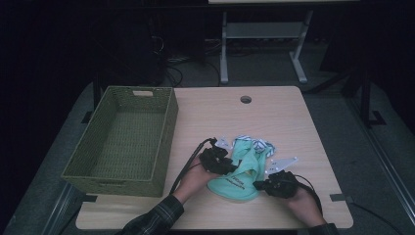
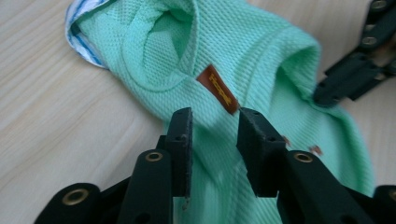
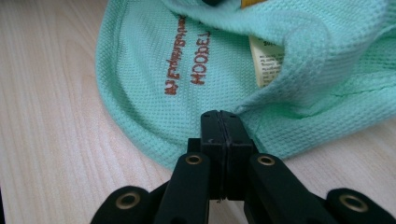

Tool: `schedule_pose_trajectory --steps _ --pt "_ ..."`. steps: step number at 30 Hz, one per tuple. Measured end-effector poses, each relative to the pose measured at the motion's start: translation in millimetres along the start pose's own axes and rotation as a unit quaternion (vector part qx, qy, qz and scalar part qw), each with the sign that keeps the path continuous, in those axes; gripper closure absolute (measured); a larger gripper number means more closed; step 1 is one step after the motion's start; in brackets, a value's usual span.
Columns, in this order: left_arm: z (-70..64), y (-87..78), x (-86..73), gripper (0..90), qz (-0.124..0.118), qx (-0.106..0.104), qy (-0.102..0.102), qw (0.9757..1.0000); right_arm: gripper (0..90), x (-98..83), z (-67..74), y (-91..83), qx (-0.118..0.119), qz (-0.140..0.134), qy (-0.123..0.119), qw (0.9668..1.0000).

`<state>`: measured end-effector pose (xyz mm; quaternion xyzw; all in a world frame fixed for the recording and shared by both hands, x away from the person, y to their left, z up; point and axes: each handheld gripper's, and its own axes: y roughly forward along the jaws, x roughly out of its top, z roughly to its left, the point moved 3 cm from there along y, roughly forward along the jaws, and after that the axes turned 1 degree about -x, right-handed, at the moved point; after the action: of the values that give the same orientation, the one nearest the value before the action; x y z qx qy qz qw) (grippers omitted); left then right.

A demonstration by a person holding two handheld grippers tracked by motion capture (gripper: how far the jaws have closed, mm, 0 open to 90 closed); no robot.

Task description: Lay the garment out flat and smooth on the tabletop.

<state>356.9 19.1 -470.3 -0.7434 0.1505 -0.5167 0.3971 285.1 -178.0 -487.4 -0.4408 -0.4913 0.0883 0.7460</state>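
Wooden table (image 1: 274,112) | dim room | wicker basket (image 1: 125,142) left | green garment (image 1: 242,171) centre

Mint-green garment (image 3: 154,88): rust-brown embroidered word, seen upside down in right gripper view, reads roughly "HOOPET"; second embroidered line beside it too small to read. Cream care label (image 3: 267,58) on same garment: fine print, unreadable. Brown woven tag (image 2: 218,88) at garment neck in left gripper view: gold lettering, not legible.
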Motion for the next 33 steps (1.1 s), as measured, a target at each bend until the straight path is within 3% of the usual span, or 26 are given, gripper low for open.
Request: schedule_pose_trajectory --steps 2,4,8,10,13,20,25,27,30,33 --pt "-1.0 7.6 1.8 62.7 -0.003 0.003 -0.004 1.0000 89.1 0.0 0.2 0.0 -0.001 0.001 -0.001 1.0000" --pt "-1.1 13.7 1.5 64.5 0.013 0.013 0.013 0.9997 89.1 0.1 0.2 0.0 -0.001 0.001 -0.001 1.0000" --pt "-2.6 17.4 2.3 77.8 0.022 0.036 0.035 0.9985 89.1 0.1 0.8 -0.1 -0.001 0.001 0.000 1.0000" --pt "-1.1 17.4 2.8 83.9 0.020 0.035 0.034 0.9986 89.1 0.1 0.8 0.0 -0.001 0.001 0.000 1.0000" --pt "-0.3 15.3 3.2 86.1 0.022 0.032 0.034 0.9987 89.1 0.2 0.7 0.3 -0.002 0.000 -0.004 1.0000" --pt "10.2 -5.3 5.5 86.4 -0.002 0.048 0.020 0.9986 89.1 0.6 1.4 -0.5 -0.004 0.007 -0.007 0.9999" --pt "22.5 -16.0 2.0 86.8 -0.003 0.065 0.007 0.9979 89.1 0.1 1.2 -1.7 -0.003 0.011 -0.009 0.9999" --pt "27.5 -18.3 -0.8 86.9 0.004 0.075 0.006 0.9971 89.1 -0.4 0.1 -2.9 -0.003 0.014 -0.009 0.9999" --pt "33.4 -17.2 -6.8 87.0 0.018 0.085 -0.012 0.9962 89.2 -1.6 -2.1 -4.4 -0.005 0.014 -0.005 0.9999" --pt "34.3 -11.7 -12.8 86.2 0.038 0.072 -0.014 0.9966 89.2 -2.0 -3.8 -5.0 -0.007 0.014 -0.005 0.9999"
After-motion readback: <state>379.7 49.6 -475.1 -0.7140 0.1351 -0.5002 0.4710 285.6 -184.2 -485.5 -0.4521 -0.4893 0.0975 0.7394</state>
